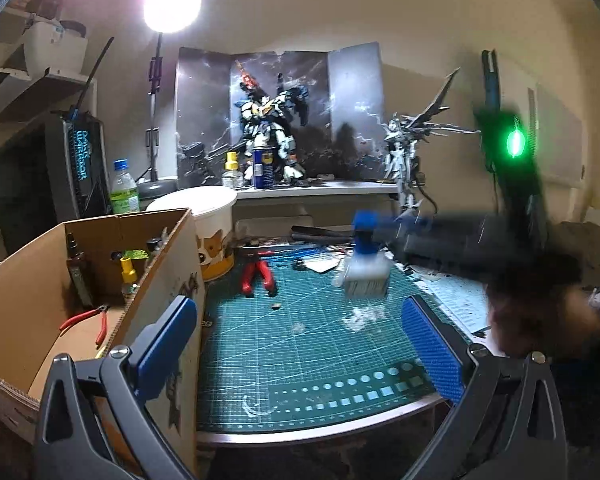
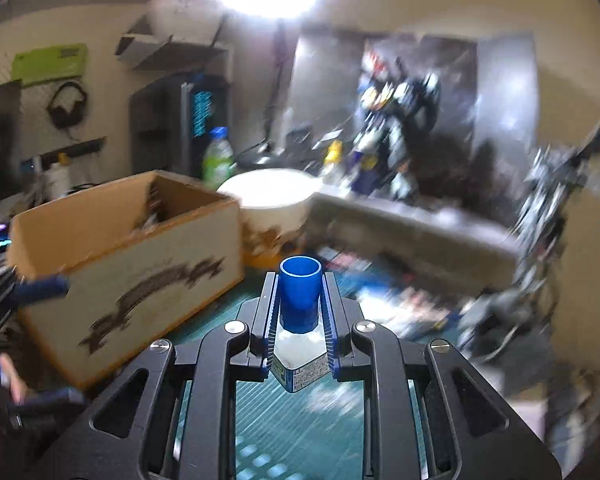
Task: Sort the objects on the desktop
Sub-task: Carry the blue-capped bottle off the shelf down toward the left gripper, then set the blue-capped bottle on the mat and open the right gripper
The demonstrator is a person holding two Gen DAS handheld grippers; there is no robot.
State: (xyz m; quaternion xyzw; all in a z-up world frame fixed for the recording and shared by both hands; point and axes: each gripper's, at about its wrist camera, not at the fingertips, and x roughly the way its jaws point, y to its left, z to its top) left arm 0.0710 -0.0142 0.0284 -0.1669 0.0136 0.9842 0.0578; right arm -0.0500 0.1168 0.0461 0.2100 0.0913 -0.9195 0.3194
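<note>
My right gripper [image 2: 300, 312] is shut on a small clear bottle with a blue cap [image 2: 300, 296], clamped by its neck. In the left wrist view the same bottle [image 1: 365, 268] hangs blurred above the green cutting mat [image 1: 300, 344], with the right gripper [image 1: 366, 226] reaching in from the right. My left gripper [image 1: 296, 340] stands open with nothing between its blue pads, low over the mat beside the open cardboard box [image 1: 100, 280]. That box [image 2: 132, 248] holds red-handled pliers [image 1: 90, 320] and a yellow-capped bottle [image 1: 129, 276].
Red cutters [image 1: 258, 276] lie on the mat near a white bucket [image 1: 208, 224]. A raised shelf [image 1: 320, 190] carries model robots [image 1: 272, 136], a spray can and small bottles. A drink bottle [image 1: 123, 188] and a dark PC case stand behind the box. A lamp glares overhead.
</note>
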